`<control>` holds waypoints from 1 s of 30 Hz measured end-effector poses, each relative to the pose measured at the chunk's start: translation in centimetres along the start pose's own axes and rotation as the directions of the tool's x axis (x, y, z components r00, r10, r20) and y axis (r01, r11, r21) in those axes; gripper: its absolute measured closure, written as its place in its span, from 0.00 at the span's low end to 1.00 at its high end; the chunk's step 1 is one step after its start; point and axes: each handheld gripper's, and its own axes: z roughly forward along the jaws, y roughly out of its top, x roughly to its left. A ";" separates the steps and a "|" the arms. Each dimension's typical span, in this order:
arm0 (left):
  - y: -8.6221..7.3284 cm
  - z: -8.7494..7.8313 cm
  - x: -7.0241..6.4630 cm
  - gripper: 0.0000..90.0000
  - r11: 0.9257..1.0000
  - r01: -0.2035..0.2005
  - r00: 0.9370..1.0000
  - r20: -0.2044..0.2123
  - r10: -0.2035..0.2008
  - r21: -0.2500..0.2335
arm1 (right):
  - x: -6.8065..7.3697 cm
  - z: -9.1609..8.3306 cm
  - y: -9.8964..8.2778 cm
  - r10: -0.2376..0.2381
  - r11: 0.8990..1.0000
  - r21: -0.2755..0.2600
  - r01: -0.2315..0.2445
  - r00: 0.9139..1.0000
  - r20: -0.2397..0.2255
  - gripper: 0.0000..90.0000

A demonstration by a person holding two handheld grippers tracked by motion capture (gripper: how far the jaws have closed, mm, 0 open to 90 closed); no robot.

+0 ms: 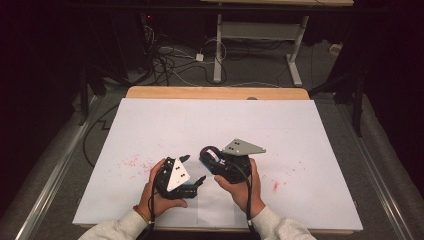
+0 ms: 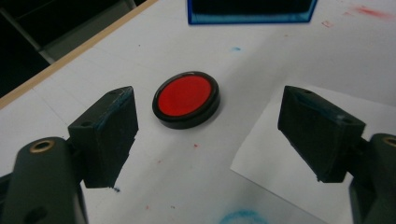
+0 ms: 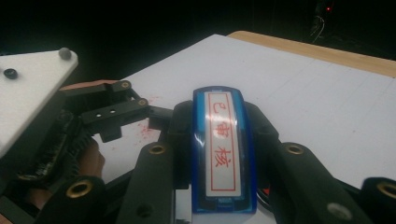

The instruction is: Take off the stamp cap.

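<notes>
Between right claw (image 3: 219, 154) jaws, blue stamp (image 3: 223, 149) base is hidden

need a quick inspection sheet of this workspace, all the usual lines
surface: white paper sheet on a wooden table, red and blue ink specks
job's things: blue rectangular stamp with red characters; round black ink pad with red centre lying on the paper
clutter: nothing seen
grippers: right gripper shut on the stamp; left gripper open, ink pad ahead of its jaws
cables: black cable trailing from the right gripper; loose wires on the floor
surroundings: dark room, second table's legs behind
</notes>
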 end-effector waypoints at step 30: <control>1.6 1.0 -1.2 0.32 0.999 0.006 1.000 0.010 -0.006 -0.050 | 0.0 0.3 -1.0 0.053 0.999 0.001 -0.053 0.999 -0.007 0.77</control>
